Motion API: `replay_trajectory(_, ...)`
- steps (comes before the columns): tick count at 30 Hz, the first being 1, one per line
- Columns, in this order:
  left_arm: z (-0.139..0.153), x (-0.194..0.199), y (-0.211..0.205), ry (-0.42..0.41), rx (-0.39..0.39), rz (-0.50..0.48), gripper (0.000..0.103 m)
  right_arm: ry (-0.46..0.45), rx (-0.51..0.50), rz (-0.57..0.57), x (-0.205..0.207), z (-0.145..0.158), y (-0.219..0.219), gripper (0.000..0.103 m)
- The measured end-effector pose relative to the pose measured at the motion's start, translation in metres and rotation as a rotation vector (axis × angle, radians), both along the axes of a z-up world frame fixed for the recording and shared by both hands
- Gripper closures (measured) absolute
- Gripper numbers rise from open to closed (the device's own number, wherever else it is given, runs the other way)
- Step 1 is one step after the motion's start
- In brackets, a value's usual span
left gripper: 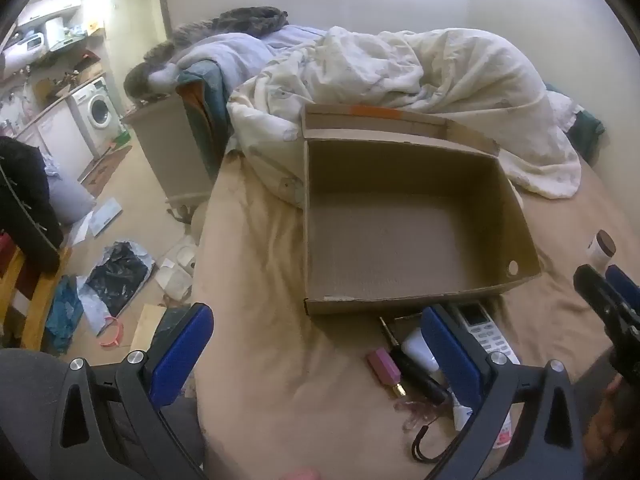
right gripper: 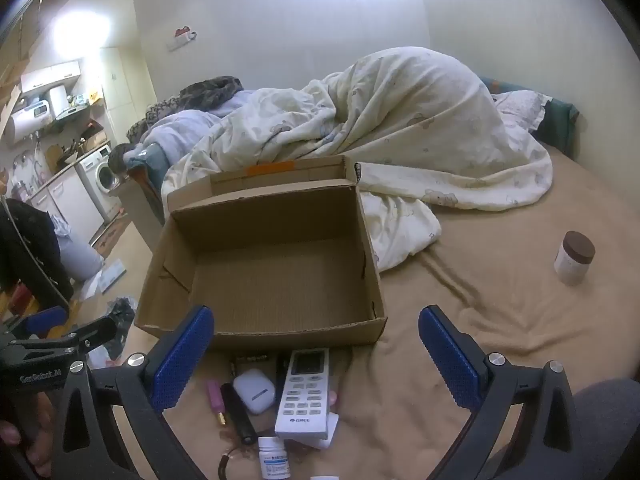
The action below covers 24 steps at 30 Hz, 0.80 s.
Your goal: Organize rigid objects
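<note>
An empty cardboard box (left gripper: 404, 224) (right gripper: 264, 276) lies open on the tan bed sheet (left gripper: 256, 360) (right gripper: 460, 340). In front of it lies a cluster of small items: a white remote (right gripper: 306, 392) (left gripper: 486, 330), a white earbud case (right gripper: 255, 390), a pink perfume vial (left gripper: 386, 368) (right gripper: 214, 396), a black stick (right gripper: 239, 414) (left gripper: 416, 372) and a white pill bottle (right gripper: 273, 458). A white jar with a brown lid (right gripper: 574, 258) (left gripper: 600, 250) stands apart to the right. My left gripper (left gripper: 316, 348) is open above the sheet, just left of the cluster. My right gripper (right gripper: 316, 350) is open above the remote.
A crumpled cream duvet (left gripper: 400, 76) (right gripper: 400, 128) and pillows fill the far half of the bed behind the box. Left of the bed the floor (left gripper: 132, 208) is littered with bags and papers. A washing machine (left gripper: 98, 110) and counters stand at the far left.
</note>
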<state>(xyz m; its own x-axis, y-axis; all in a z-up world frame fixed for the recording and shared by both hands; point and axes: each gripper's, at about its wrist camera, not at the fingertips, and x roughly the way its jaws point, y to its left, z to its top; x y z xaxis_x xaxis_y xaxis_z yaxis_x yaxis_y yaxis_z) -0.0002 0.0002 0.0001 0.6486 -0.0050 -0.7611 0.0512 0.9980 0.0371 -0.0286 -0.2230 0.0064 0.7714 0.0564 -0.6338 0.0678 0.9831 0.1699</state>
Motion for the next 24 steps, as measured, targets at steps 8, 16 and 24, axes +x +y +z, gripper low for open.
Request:
replay_trajectory(8,-0.002,0.0,0.014,0.002,0.008,-0.007,0.0,-0.005,0.002,0.001,0.0,0.001,0.0,0.0)
replay_trajectory(16,-0.001,0.0,-0.004,-0.006,0.036,0.0,0.0,-0.006,0.004,0.001,-0.001,0.001,-0.001,0.0)
replay_trajectory(24,0.0,-0.001,-0.003,-0.004,0.03,-0.001,0.0,-0.007,0.004,0.001,-0.001,0.001,0.0,0.0)
